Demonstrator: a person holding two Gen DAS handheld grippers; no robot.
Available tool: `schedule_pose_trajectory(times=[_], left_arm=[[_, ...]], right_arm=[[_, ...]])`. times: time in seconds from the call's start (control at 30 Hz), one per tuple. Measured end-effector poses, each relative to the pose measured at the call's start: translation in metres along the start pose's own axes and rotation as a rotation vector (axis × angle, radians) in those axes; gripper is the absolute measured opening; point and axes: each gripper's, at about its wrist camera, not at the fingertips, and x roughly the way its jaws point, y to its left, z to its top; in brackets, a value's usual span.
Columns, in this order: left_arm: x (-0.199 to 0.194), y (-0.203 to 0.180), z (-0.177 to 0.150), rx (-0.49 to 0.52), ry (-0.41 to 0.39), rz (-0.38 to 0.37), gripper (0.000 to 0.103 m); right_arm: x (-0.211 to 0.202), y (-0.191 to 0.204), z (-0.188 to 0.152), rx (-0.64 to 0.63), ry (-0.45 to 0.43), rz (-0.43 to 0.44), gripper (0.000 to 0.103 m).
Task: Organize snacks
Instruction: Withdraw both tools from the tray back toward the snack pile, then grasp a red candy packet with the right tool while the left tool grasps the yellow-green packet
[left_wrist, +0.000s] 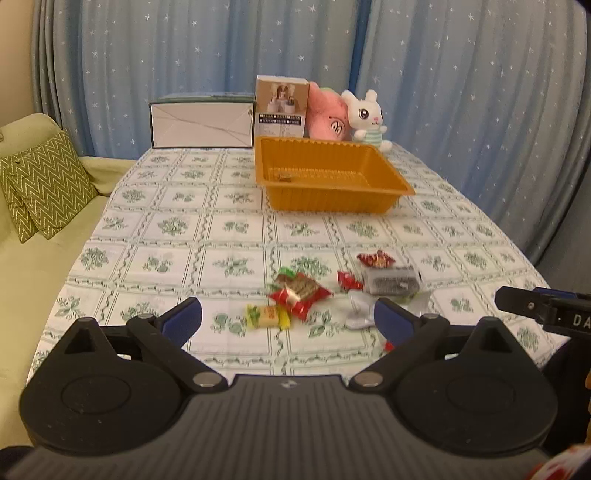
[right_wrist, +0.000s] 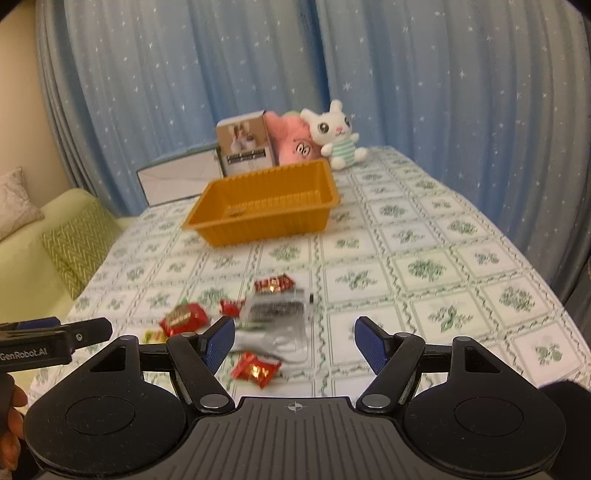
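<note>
Several wrapped snacks lie loose near the table's front: a red packet with a brown picture (left_wrist: 301, 292), a yellow-green candy (left_wrist: 267, 316), a small red sweet (left_wrist: 376, 259), a clear pack with dark contents (left_wrist: 391, 282) (right_wrist: 277, 308), and a red sweet (right_wrist: 255, 370) closest to me. An orange tray (left_wrist: 328, 173) (right_wrist: 264, 201) stands farther back with one small item inside. My left gripper (left_wrist: 288, 320) hovers open over the snacks with nothing between its fingers. My right gripper (right_wrist: 294, 341) is open too, empty, above the clear pack and red sweet.
At the back stand a white box (left_wrist: 201, 123), a printed carton (left_wrist: 282, 107), a pink plush (left_wrist: 328, 116) and a white rabbit plush (left_wrist: 367, 114). A green sofa with a zigzag cushion (left_wrist: 44, 184) borders the table's left. Blue starred curtains hang behind.
</note>
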Motion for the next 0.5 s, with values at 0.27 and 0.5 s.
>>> schedule_pose_trajectory(times=[0.27,0.5], left_arm=[[0.009,0.006,-0.01,-0.001,0.031,0.009,0.099],[0.015,0.008,-0.01,-0.009,0.046,0.011,0.099]], right_arm=[[0.014,0.005,-0.009,-0.027,0.031,0.033,0.072],[0.035,0.013,-0.016,-0.093,0.08,0.081,0.072]])
